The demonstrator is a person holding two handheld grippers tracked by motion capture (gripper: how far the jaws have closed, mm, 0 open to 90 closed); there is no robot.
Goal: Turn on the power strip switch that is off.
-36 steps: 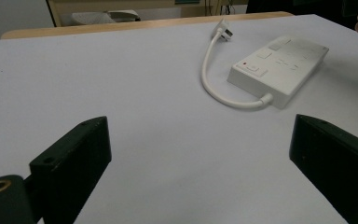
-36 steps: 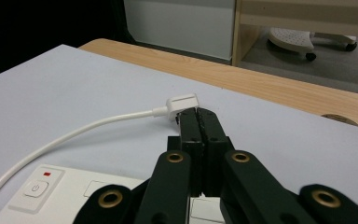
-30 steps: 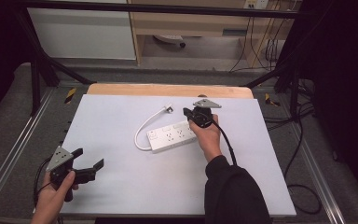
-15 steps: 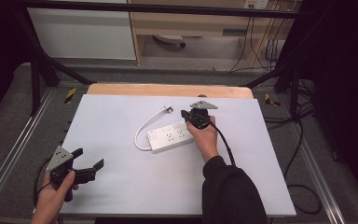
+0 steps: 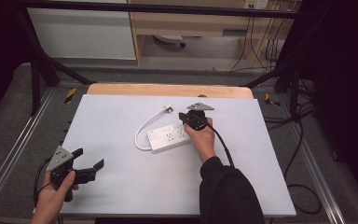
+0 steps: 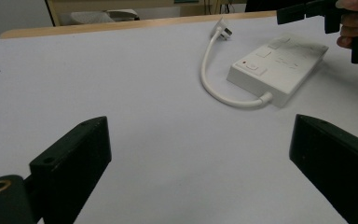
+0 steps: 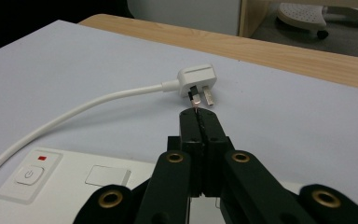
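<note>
Power strip (image 5: 168, 137): white, lying flat near the centre of the white table (image 5: 121, 186) in the high view, its short cable (image 5: 144, 128) looping off its left end and back up to the plug (image 5: 168, 110), which rests on the table just above the strip. In the right gripper view the plug (image 7: 196, 77) lies on its side at centre frame, pins bare and pointing toward the camera.

Right gripper (image 7: 198, 114): jaws pressed together, nothing between them; tips hover over the strip, just short of the plug pins. Contact cannot be confirmed.

Left gripper (image 5: 87, 164): lower left of the high view, jaws spread wide and empty, well apart from the strip.

Progress, as judged: early stage. The plug is not grasped and sits in no socket; the strip lies unheld. Opening the right jaws and taking the plug appears to remain
</note>
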